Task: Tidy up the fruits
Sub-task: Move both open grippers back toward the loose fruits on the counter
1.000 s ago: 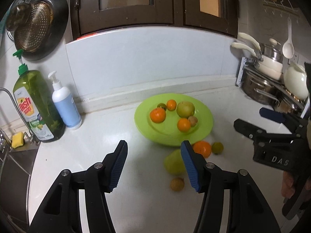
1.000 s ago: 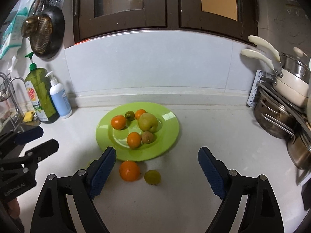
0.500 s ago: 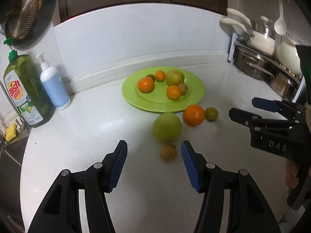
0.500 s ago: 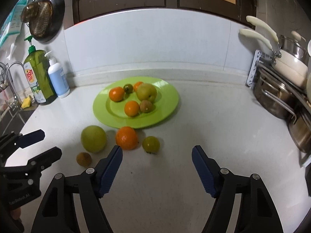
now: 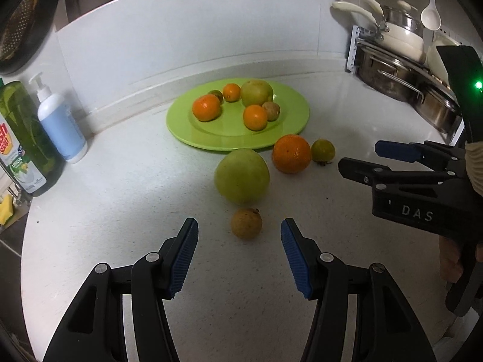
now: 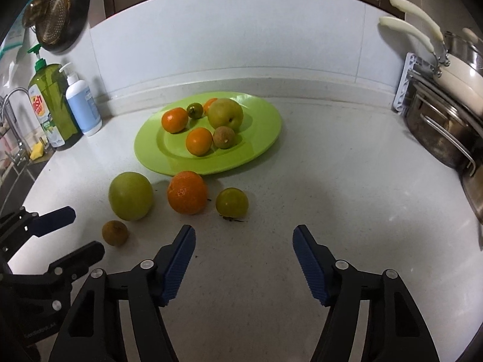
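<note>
A green plate [image 5: 289,126] [image 6: 259,144] holds several fruits: oranges, a green pear, small brown and green ones. On the counter in front of it lie a large green fruit [image 5: 241,176] [image 6: 130,196], a big orange [image 5: 291,154] [image 6: 187,192], a small green fruit [image 5: 323,150] [image 6: 231,202] and a small brown fruit [image 5: 246,223] [image 6: 114,233]. My left gripper [image 5: 240,253] is open and empty, the brown fruit just ahead between its fingertips. My right gripper [image 6: 244,256] is open and empty, just short of the small green fruit.
A green dish soap bottle [image 5: 24,138] [image 6: 51,105] and a white pump bottle [image 5: 60,123] [image 6: 83,105] stand at the left by the wall. Stacked pots on a rack [image 5: 401,60] [image 6: 446,108] fill the right. A sink edge [image 6: 18,163] lies far left.
Both grippers have tilted down and moved closer to the loose fruits. The brown fruit now sits just ahead of my left fingertips. Both stay open.
</note>
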